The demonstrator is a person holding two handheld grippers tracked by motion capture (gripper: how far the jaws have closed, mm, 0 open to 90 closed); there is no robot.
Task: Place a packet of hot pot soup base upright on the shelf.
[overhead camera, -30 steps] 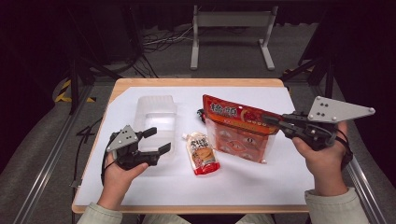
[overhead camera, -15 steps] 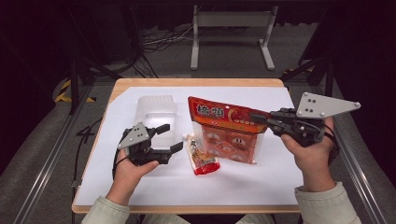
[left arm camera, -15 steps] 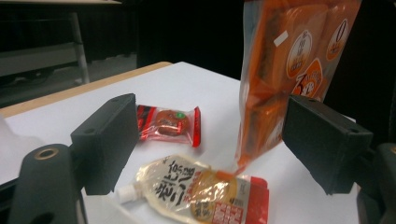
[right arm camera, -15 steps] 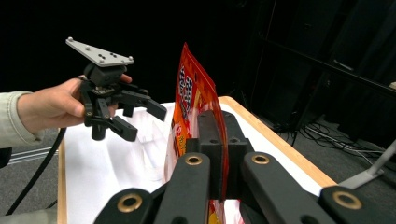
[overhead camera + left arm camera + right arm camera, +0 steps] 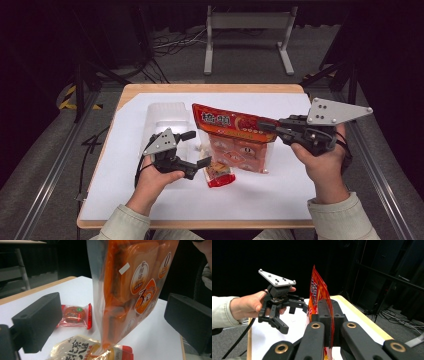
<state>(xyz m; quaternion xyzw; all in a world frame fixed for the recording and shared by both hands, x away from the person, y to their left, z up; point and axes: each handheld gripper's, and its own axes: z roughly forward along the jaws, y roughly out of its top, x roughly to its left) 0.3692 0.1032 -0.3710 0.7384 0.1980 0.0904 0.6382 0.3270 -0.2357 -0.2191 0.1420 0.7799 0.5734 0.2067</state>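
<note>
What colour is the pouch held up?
Orange-red pouch, clear edges; best in the left gripper view.

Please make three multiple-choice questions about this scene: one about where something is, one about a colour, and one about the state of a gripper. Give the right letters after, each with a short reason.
1. Where is the clear plastic container?
A. on the table, behind the left hand-held gripper
B. on the floor
C. inside the right jaws

2. What is the main colour of the large snack bag?
A. blue
B. orange-red
C. green

3. What is the state of the right hand-held gripper?
A. open and far from any package
B. shut on the large snack bag
C. lying on the table

Answers:
1. A, the high view shows it on the white table top, beyond the left hand-held gripper.
2. B, the bag looks orange-red in all three views.
3. B, the right gripper view shows its jaws pressed on the bag's edge.
</note>
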